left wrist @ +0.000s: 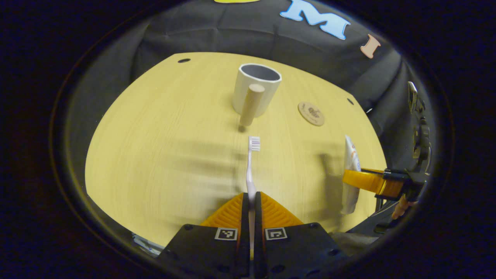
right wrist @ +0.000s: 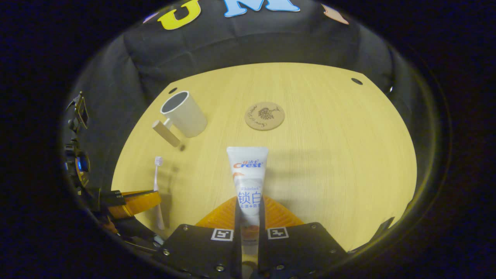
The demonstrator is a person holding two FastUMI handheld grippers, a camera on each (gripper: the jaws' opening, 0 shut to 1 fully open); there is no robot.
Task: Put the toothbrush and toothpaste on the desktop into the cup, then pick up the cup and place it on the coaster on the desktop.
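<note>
The left gripper (left wrist: 252, 199) is clamped on the handle of the toothbrush (left wrist: 251, 170), both fingers pressed against it; the brush runs straight out ahead of the fingers with its bristled head at the far end. Beyond that head, farther ahead, stands the cup (left wrist: 256, 89), a pale mug, upright and open at the top, its wooden peg-like handle (left wrist: 250, 104) pointing back toward the gripper. The cup holds nothing that can be seen. Ahead and to the right of the left gripper lies the coaster (left wrist: 311, 113), a round wooden disc flat on the desktop (left wrist: 155, 147), near the cup but apart from it.

The right gripper (right wrist: 250, 211) grips the toothpaste (right wrist: 248, 174), a white tube held between both fingers by its lower part, its flat crimped end pointing forward. Whether the tube and the brush hang just above the desktop or rest on it is hard to judge. From the right gripper view, the coaster (right wrist: 264, 115) sits ahead of the tube's end, and the cup (right wrist: 184, 113) ahead and to the left, appearing tilted by the lens. The left gripper (right wrist: 135, 203) shows at the far left of the right gripper view with the toothbrush (right wrist: 157, 186) in it; the right gripper (left wrist: 366, 180) shows at the right of the left gripper view, holding the toothpaste (left wrist: 350, 174) upright. The two grippers are well apart.
</note>
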